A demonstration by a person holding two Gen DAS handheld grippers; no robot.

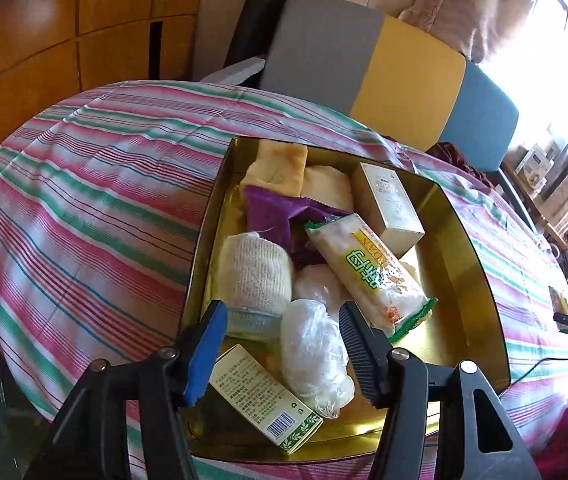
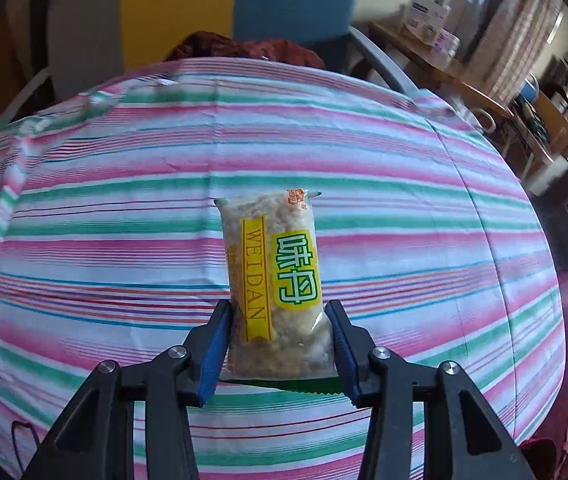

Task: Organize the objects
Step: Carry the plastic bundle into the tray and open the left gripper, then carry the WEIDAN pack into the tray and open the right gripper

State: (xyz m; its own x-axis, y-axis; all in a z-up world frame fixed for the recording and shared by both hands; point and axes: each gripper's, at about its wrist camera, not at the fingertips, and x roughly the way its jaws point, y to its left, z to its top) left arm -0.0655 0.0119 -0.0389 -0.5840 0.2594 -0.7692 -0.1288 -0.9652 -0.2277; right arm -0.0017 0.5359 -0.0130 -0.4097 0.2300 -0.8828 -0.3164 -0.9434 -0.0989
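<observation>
I have the table [image 2: 403, 184] under its striped cloth [image 1: 96, 184] filling both views. On it, toward the side nearest my left gripper, sits the gold tin tray [image 1: 471, 256], already crowded.

In the tray, from far end to near: a yellow sponge-like block [image 1: 280, 164] in the far corner, a tall cream box [image 1: 389, 208] standing beside it, a purple wrapper [image 1: 272, 212], a second Weidan snack pack [image 1: 367, 276] lying slantwise across the middle, a gauze roll [image 1: 254, 272] against the left wall, a clear plastic bundle [image 1: 315, 356], and a green-printed carton [image 1: 264, 400] at the near edge.

My left gripper [image 1: 280, 356] hangs over the near end of the tray with its jaws spread and nothing between them; the plastic bundle lies below the gap.

My right gripper [image 2: 280, 348] is clamped on a Weidan snack bar [image 2: 276, 280], held above bare cloth, with the tray out of that view. The pads press the lower part of the pack and its upper part stands free.

I judge the bar light and its film slippery. The contents look crumbly, so a hard squeeze may break them. I would grip across the filled body, not the crimped end seal. The free upper part may swing, so I would carry it slowly.
</observation>
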